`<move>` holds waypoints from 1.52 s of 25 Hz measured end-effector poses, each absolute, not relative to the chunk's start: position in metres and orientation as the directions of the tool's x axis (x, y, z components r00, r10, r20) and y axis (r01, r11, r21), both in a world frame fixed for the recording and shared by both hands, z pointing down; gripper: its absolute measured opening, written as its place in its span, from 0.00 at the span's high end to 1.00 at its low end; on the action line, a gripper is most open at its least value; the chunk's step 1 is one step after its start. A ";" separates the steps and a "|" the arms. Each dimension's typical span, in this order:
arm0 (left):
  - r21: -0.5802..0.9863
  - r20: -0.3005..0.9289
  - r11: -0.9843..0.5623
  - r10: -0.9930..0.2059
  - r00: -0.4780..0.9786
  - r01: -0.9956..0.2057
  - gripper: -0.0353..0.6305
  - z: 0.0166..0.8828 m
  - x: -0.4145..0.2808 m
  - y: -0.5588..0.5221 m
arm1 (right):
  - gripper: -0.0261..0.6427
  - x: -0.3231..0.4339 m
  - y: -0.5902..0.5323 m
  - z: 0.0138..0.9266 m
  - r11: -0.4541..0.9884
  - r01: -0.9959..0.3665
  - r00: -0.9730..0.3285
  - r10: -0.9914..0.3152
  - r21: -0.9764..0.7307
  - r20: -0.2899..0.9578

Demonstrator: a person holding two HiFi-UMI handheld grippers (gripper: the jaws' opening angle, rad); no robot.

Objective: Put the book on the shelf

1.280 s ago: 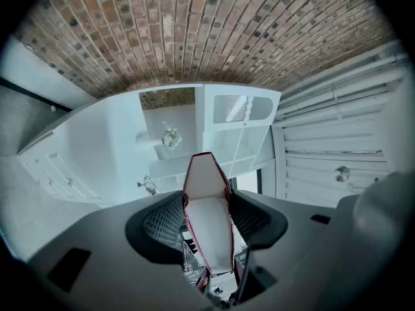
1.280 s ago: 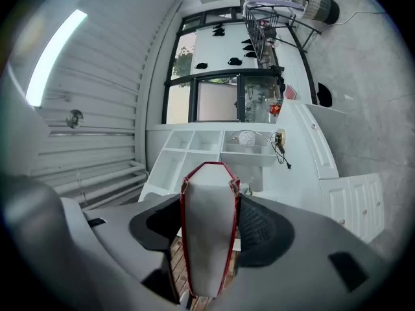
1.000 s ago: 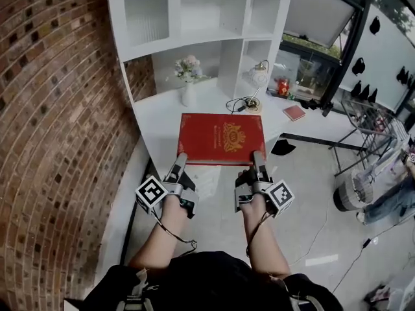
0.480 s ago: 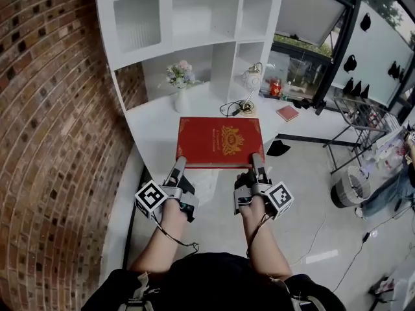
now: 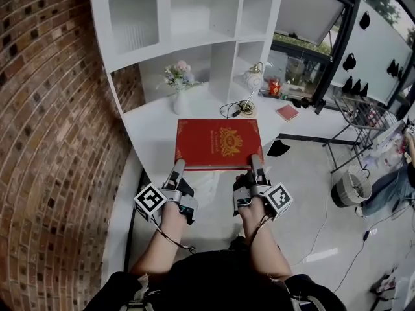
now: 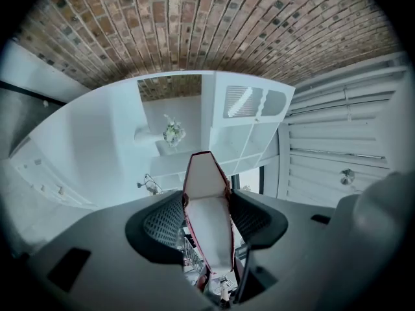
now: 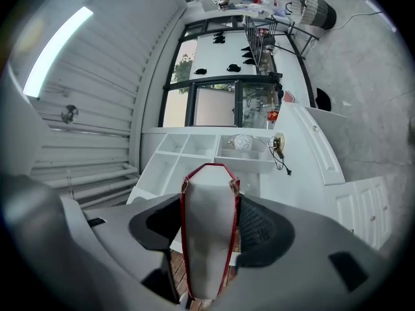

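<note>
A large red book [image 5: 219, 142] with a gold crest is held flat above the front of the white counter [image 5: 150, 125], below the white shelf unit [image 5: 188, 18]. My left gripper [image 5: 176, 168] is shut on the book's near left edge, and my right gripper [image 5: 257, 162] is shut on its near right edge. In the left gripper view the book's white page edge [image 6: 209, 219] fills the gap between the black pads [image 6: 162, 222]. The right gripper view shows the same page edge [image 7: 207, 232] clamped between its pads [image 7: 256, 229], pointing at the shelf unit [image 7: 207, 149].
On the counter stand a white vase of flowers [image 5: 176, 86], a round white lamp [image 5: 251, 78] with a cable, and a small red book [image 5: 287, 113]. A brick wall [image 5: 52, 141] runs along the left. A metal rack [image 5: 363, 118] and a white basket [image 5: 350, 186] stand on the floor at right.
Both grippers have carried the book a little forward toward the shelf unit. The grip on the book is unchanged.
</note>
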State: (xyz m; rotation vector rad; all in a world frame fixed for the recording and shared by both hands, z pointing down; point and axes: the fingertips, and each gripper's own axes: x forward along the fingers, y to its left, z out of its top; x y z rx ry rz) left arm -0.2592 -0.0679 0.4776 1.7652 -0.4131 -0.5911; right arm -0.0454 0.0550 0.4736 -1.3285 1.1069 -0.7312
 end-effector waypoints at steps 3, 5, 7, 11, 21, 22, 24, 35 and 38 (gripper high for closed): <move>0.960 -0.188 -0.277 -0.562 0.806 0.031 0.59 0.479 -0.247 -0.080 | 0.57 -0.034 0.041 0.475 0.168 -0.167 0.342 -0.915 -0.972 -0.217; 0.960 -0.180 -0.280 -0.570 0.802 0.016 0.59 0.482 -0.238 -0.089 | 0.57 -0.022 0.029 0.478 0.173 -0.165 0.332 -0.917 -0.971 -0.220; 0.959 -0.170 -0.283 -0.585 0.793 -0.003 0.59 0.483 -0.227 -0.100 | 0.57 -0.007 0.014 0.479 0.179 -0.166 0.312 -0.924 -0.970 -0.223; 0.955 -0.185 -0.297 -0.603 0.776 -0.003 0.59 0.477 -0.192 -0.122 | 0.57 0.029 -0.016 0.468 0.205 -0.171 0.278 -0.928 -0.964 -0.247; 0.957 -0.159 -0.286 -0.668 0.727 -0.053 0.59 0.467 -0.087 -0.179 | 0.57 0.145 -0.095 0.464 0.209 -0.139 0.214 -0.948 -0.968 -0.235; 0.957 -0.154 -0.283 -0.678 0.719 -0.062 0.59 0.466 -0.078 -0.183 | 0.57 0.155 -0.102 0.463 0.209 -0.132 0.203 -0.951 -0.969 -0.233; 0.957 -0.146 -0.280 -0.700 0.699 -0.080 0.59 0.463 -0.062 -0.192 | 0.57 0.174 -0.119 0.461 0.217 -0.116 0.174 -0.956 -0.969 -0.234; 0.949 -0.137 -0.270 -0.818 0.559 -0.163 0.59 0.447 0.005 -0.236 | 0.57 0.250 -0.209 0.452 0.223 -0.060 -0.011 -0.975 -0.973 -0.223; 0.945 -0.140 -0.272 -0.839 0.526 -0.182 0.59 0.442 0.011 -0.243 | 0.57 0.256 -0.226 0.449 0.228 -0.043 -0.055 -0.973 -0.973 -0.225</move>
